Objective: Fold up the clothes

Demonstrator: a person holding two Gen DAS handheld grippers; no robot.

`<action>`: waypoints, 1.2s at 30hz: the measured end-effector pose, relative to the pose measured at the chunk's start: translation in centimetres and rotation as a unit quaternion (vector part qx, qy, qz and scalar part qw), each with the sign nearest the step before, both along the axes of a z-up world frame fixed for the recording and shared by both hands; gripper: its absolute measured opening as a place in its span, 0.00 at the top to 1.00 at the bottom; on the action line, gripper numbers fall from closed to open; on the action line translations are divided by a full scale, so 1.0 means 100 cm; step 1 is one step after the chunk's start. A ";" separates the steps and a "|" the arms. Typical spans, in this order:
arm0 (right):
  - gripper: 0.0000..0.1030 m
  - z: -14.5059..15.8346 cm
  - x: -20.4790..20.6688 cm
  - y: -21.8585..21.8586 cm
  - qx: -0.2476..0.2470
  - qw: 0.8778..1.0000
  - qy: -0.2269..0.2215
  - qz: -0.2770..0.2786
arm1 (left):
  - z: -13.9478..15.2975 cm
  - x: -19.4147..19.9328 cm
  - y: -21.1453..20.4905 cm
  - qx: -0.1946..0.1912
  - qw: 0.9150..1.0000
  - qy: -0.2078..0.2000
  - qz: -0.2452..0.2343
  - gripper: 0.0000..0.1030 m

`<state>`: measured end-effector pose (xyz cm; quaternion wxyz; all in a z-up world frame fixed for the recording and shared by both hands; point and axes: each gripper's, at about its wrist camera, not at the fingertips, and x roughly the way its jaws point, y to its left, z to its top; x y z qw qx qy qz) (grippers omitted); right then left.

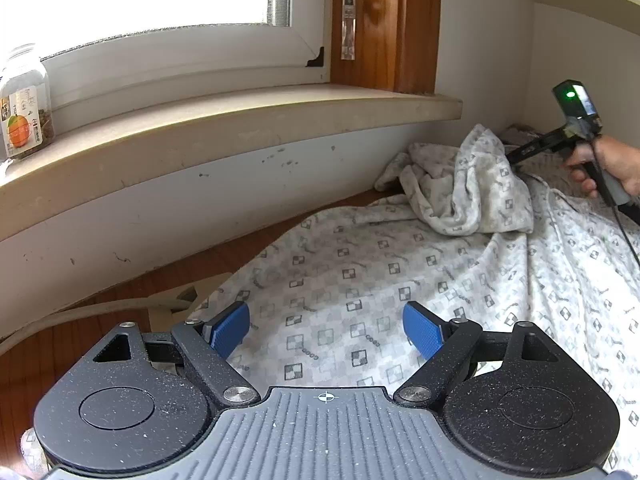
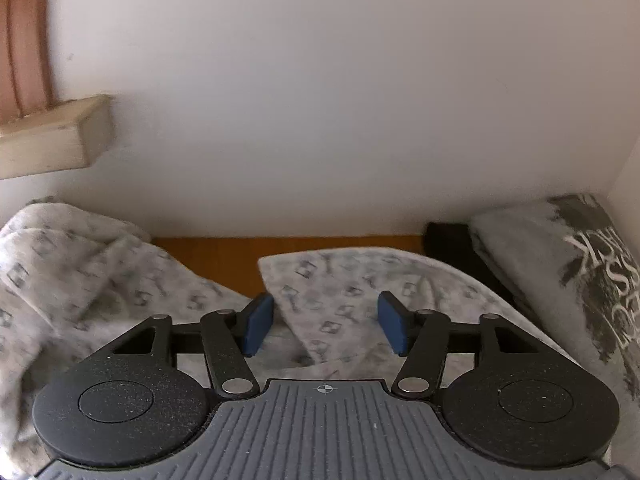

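A pale grey garment (image 1: 360, 272) printed with small squares lies spread over a wooden surface, and one part of it is bunched into a heap (image 1: 472, 184) at the far side. My left gripper (image 1: 326, 332) hovers over the flat part, open, its blue pads wide apart with nothing gripped. A hand (image 1: 612, 164) holds my right gripper (image 1: 516, 156) with its tip at the heap's right side. In the right wrist view, that gripper (image 2: 326, 326) is open over a folded-over flap of the garment (image 2: 332, 276); its pads do not press on the cloth.
A white wall and a beige window sill (image 1: 200, 132) with a glass jar (image 1: 24, 104) run along the far left. A folded grey printed garment (image 2: 560, 264) and a black item (image 2: 452, 244) lie in the right corner. A pale cable (image 1: 80, 312) crosses the wood at left.
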<state>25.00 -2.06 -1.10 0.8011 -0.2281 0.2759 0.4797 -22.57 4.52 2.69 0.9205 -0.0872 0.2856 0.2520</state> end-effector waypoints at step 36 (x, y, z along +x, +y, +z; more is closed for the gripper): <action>0.58 0.060 0.012 -0.134 0.111 0.992 0.033 -0.056 | -0.005 -0.011 0.030 -0.009 0.999 0.009 0.051 0.16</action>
